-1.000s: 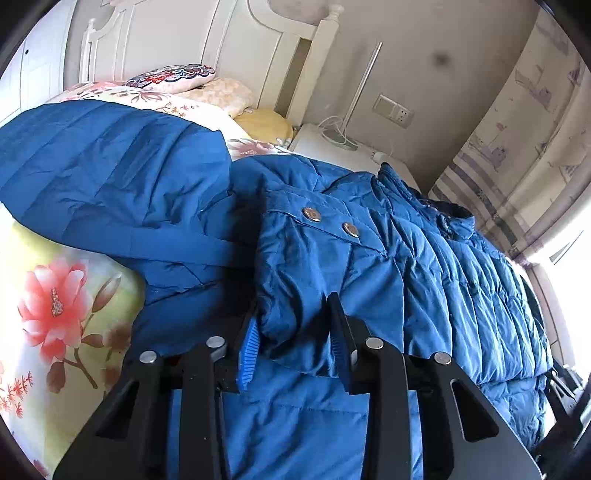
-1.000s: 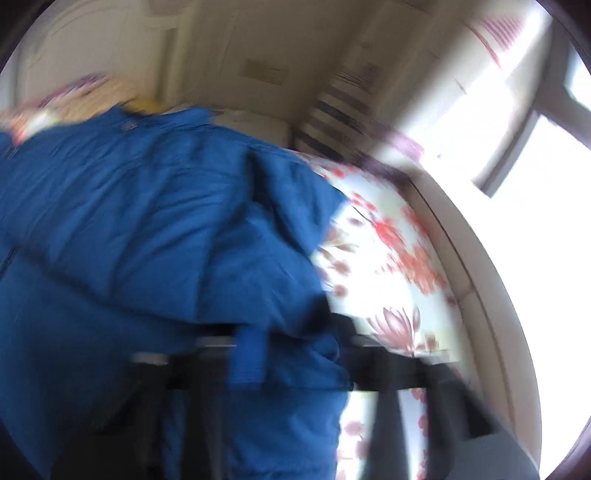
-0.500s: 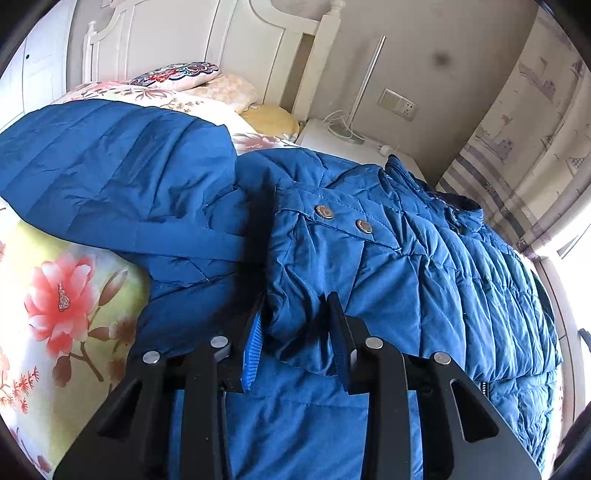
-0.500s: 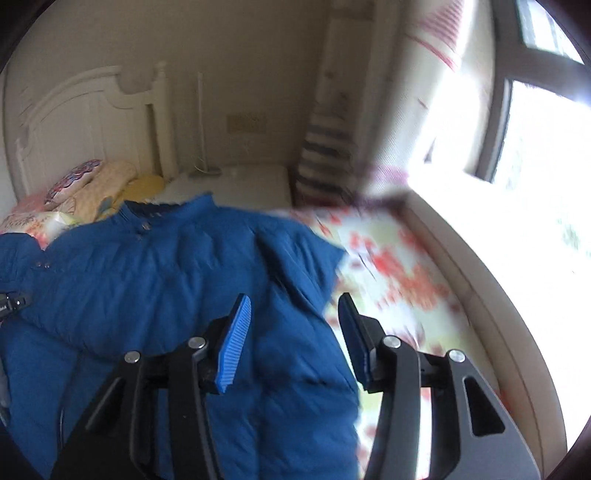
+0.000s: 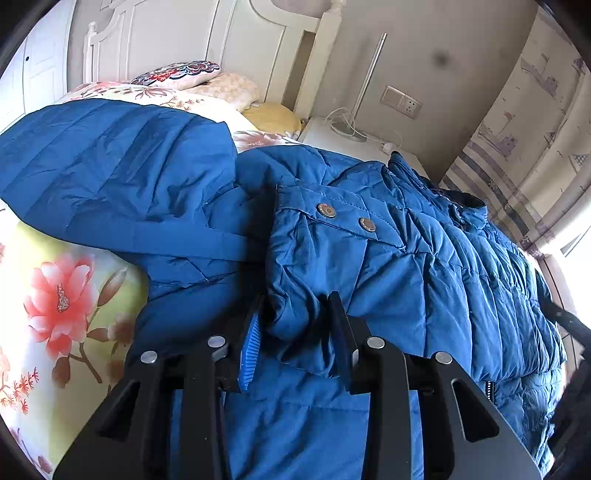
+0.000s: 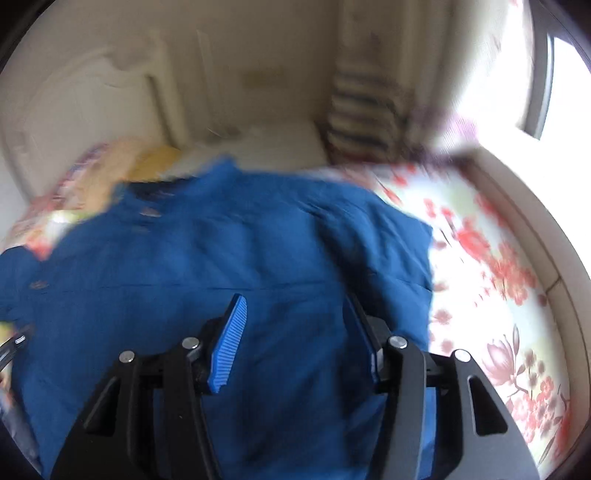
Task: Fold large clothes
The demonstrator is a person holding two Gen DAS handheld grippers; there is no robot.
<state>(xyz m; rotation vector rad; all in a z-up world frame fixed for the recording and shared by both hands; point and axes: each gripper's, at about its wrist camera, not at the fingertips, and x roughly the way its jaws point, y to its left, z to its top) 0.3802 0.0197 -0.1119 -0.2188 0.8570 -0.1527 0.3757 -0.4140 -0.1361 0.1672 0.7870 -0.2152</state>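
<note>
A large blue quilted jacket (image 5: 406, 258) lies spread on a floral bed, its hood (image 5: 110, 166) flat at the left. A folded flap with two metal snaps (image 5: 327, 210) lies over the body. My left gripper (image 5: 295, 310) is shut on a bunched fold of that flap, the fabric pinched between the blue pads. In the blurred right wrist view the same jacket (image 6: 221, 258) fills the middle. My right gripper (image 6: 295, 301) hovers over it, its jaws opening, with nothing between the pads.
The floral sheet (image 5: 55, 295) shows at the left, and the sheet (image 6: 480, 258) also lies bare right of the jacket. Pillows (image 5: 177, 72) rest against a white headboard (image 5: 166, 33). A nightstand (image 5: 354, 144) with a lamp pole, a curtain (image 5: 517, 129) and a bright window (image 6: 569, 92) border the bed.
My right gripper let go of the jacket's edge, opened and pulled back across the jacket. The left gripper stayed put, still pinching the fold.
</note>
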